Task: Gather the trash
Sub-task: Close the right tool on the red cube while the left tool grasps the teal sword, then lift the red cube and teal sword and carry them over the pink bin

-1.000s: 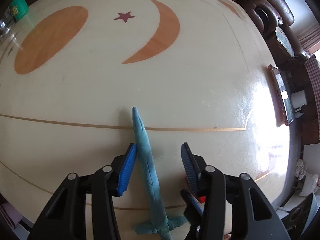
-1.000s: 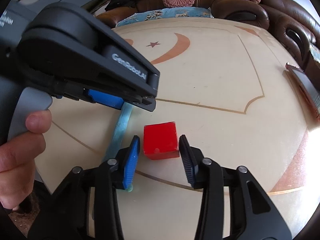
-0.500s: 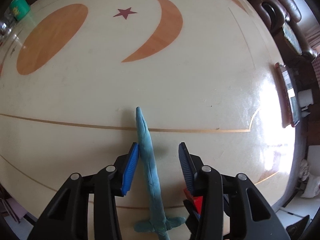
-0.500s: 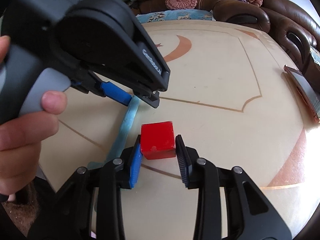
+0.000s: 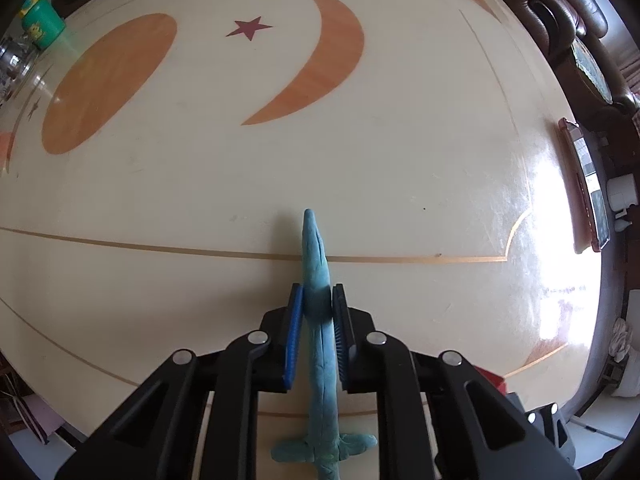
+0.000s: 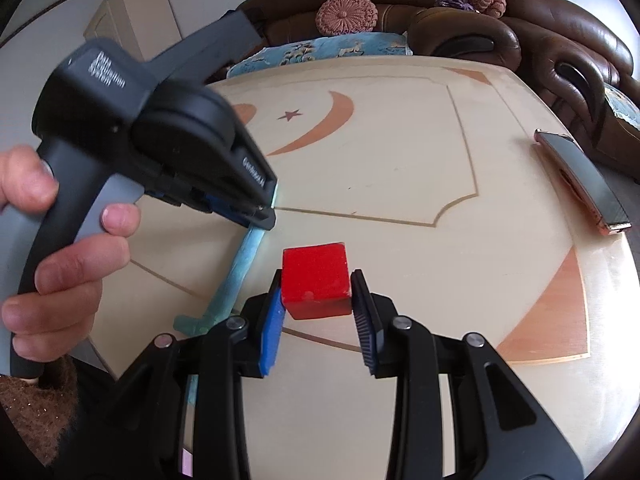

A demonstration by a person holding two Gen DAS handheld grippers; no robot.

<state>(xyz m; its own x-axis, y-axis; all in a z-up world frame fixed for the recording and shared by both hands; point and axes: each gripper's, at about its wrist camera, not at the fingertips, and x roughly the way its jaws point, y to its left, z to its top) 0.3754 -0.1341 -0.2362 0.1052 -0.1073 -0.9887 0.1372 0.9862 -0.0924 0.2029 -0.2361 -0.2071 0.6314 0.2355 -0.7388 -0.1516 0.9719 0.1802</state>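
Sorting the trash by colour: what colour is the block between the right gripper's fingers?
Red: the block shows best in the right wrist view, between the right gripper fingers.

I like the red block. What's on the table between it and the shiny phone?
Nothing: between the red block and the phone, the right wrist view shows only bare table with inlay lines.

Cream inlaid table (image 5: 400, 168), brown leather sofa (image 6: 560, 52), window glare

1. Cream table (image 5: 400, 184) inlaid with an orange crescent (image 5: 320, 56).
2. Green cup (image 5: 40, 24) at the table's far left edge.
3. Phone (image 6: 580, 184) near its right edge.
4. Brown sofa (image 6: 540, 40) beyond it.
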